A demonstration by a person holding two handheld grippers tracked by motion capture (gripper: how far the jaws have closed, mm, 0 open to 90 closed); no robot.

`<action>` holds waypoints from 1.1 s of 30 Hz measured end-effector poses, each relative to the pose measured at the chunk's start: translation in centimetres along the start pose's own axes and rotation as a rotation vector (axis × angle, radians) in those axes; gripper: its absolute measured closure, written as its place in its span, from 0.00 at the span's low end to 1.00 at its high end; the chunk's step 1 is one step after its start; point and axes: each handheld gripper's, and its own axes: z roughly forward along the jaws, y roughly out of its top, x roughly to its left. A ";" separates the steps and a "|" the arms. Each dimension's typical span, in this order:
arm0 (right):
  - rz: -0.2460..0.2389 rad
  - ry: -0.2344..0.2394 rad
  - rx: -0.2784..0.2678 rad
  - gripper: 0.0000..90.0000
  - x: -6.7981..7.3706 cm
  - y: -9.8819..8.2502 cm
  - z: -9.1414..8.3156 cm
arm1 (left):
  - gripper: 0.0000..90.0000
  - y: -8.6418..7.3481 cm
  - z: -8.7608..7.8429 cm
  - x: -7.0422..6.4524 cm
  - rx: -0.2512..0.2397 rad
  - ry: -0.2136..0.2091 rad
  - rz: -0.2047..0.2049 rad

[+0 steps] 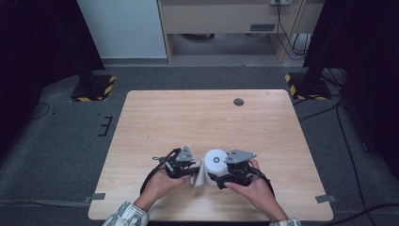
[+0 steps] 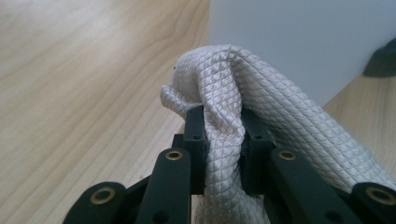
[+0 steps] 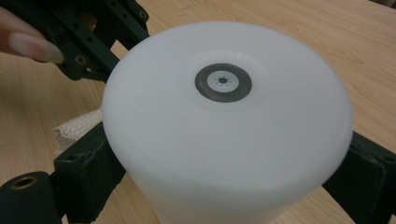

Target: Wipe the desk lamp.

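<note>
High view: white cylinder (image 1: pixel 216 165) stands near the wooden table's (image 1: pixel 197 117) front edge, between left gripper (image 1: pixel 194 170) and right gripper (image 1: pixel 217 180); a pale cloth (image 1: pixel 199 178) hangs just beside it.
Left gripper view: jaws pinch the quilted cloth (image 2: pixel 224 121), diamond weave plain; cylinder wall (image 2: pixel 299 37) behind.
Right gripper view: jaws clamp the cylinder (image 3: pixel 224 140); its top carries a dark ring (image 3: pixel 222 81). No readable writing.

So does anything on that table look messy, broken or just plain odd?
Nothing stands out. The white cylinder stands upright between the right gripper's jaws, and the left gripper pinches a bunched quilted cloth beside it. No spill or damage shows on the wooden table.
</note>
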 end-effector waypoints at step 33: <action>-0.001 -0.003 0.003 0.10 0.0 0.0 0.0 | 0.84 0.0 0.4 0.0 0.019 0.008 0.004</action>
